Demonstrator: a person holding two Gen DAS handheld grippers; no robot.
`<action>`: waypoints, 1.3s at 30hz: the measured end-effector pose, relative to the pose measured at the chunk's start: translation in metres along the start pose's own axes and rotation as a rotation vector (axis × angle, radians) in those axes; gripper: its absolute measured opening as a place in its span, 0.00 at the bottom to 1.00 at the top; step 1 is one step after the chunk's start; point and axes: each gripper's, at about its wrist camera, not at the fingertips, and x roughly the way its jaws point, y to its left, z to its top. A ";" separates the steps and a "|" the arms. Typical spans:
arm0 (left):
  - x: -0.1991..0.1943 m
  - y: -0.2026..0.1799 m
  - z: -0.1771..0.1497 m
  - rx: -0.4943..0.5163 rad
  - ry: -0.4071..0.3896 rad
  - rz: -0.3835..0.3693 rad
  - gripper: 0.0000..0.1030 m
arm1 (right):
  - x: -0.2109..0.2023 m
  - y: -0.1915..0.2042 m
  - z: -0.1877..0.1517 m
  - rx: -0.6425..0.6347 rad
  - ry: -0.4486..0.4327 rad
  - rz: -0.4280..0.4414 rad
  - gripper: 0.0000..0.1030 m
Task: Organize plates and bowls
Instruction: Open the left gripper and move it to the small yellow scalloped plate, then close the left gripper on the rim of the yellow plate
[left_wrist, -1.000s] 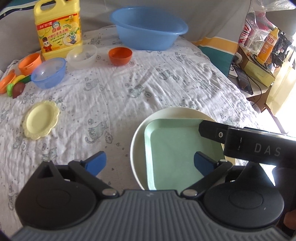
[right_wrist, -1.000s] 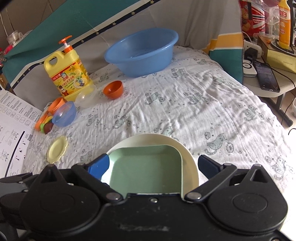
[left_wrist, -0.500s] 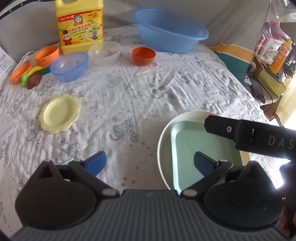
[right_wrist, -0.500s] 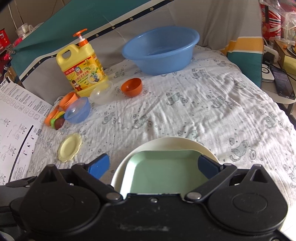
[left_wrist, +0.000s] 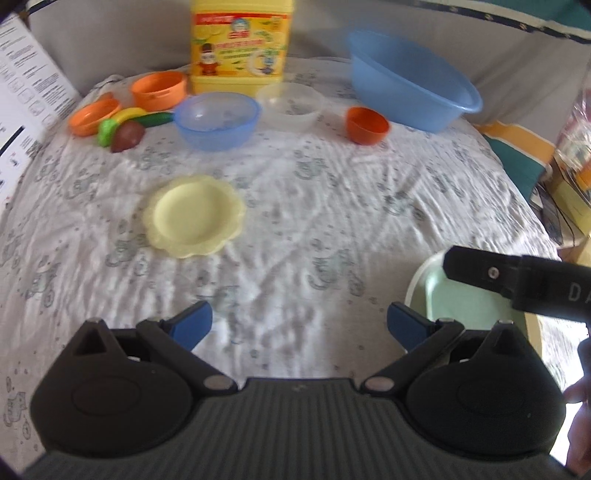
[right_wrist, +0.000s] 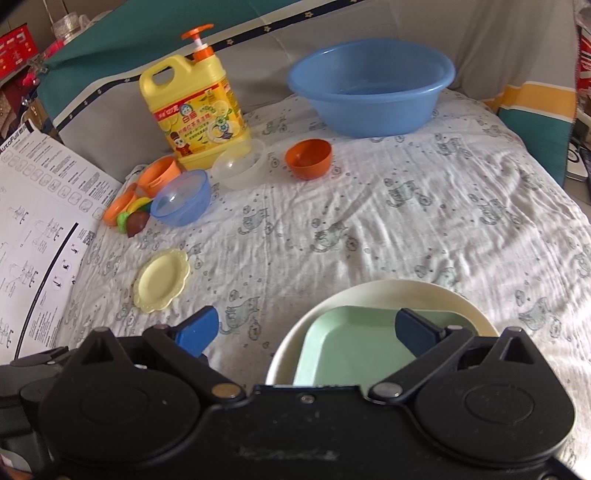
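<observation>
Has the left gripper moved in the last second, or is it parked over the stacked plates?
Yes. The left gripper has swung left, off the green plate and toward the yellow plate, jaws open.

Bare cloth (left_wrist: 314, 236) lies open between the yellow plate (left_wrist: 194, 216) and the stacked plates (right_wrist: 369, 332)

Detergent jug (left_wrist: 242, 40): top cut off in left wrist view. Green tray (left_wrist: 469, 299) inside cream plate (left_wrist: 417, 280): mostly hidden behind right hand-held gripper (left_wrist: 517, 284). Printed sheet (right_wrist: 40, 236) left of jug: text unreadable.
</observation>
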 end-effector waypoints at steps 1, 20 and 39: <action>0.000 0.008 0.001 -0.018 -0.003 0.006 1.00 | 0.004 0.005 0.002 -0.007 0.007 0.003 1.00; 0.039 0.130 0.039 -0.178 -0.045 0.090 0.90 | 0.107 0.100 0.049 -0.054 0.140 0.115 0.85; 0.065 0.125 0.051 -0.132 -0.050 -0.022 0.24 | 0.164 0.128 0.048 -0.071 0.189 0.200 0.26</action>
